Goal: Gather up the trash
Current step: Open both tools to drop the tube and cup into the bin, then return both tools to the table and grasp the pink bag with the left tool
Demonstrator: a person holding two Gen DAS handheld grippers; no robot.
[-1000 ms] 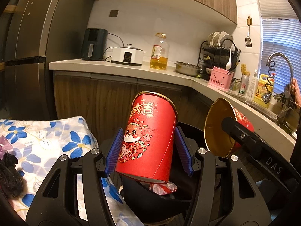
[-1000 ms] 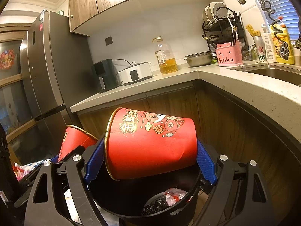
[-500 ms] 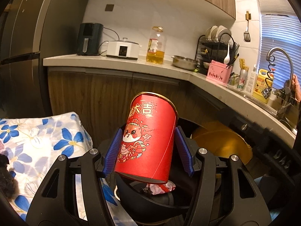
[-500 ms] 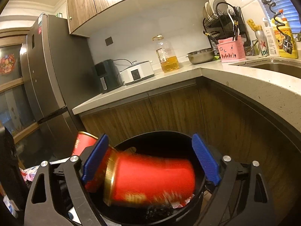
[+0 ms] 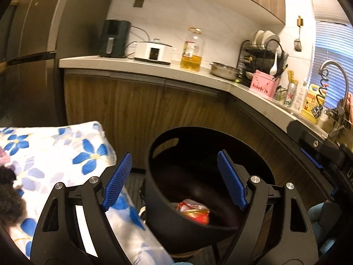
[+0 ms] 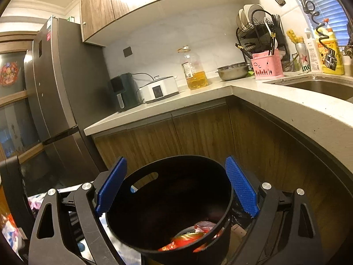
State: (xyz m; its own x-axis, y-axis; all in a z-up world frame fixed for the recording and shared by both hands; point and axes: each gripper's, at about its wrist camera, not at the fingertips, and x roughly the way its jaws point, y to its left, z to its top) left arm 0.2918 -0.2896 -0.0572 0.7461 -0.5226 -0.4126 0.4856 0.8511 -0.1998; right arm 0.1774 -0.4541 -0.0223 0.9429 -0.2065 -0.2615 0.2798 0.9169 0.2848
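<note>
Looking along my left gripper point(image 5: 174, 180), I see its blue-padded jaws spread wide with nothing between them; they have just been opening. Below and ahead of them stands a round black trash bin point(image 5: 154, 154) with a cut-out handle slot in its wall. At its bottom lies red and gold trash point(image 5: 194, 209), crumpled wrapping among it. To the left of the bin is a surface draped in a white cloth with blue flowers point(image 5: 66, 154), touching or nearly touching the bin's side.

From my right gripper point(image 6: 176, 185), whose jaws also stand wide apart and empty, the same trash bin point(image 6: 229, 198) sits directly beneath the fingers, with the red and gold trash point(image 6: 189, 238) visible inside, including what looks like a gold-rimmed red container lying on its side.

Behind the bin run wooden cabinets point(image 6: 176, 137) under a pale countertop point(image 6: 176, 101) carrying a bottle of cooking oil point(image 6: 195, 72), a white cooker point(image 6: 158, 88), a steel bowl point(image 6: 232, 71) and a pink cutlery basket point(image 6: 267, 65).
</note>
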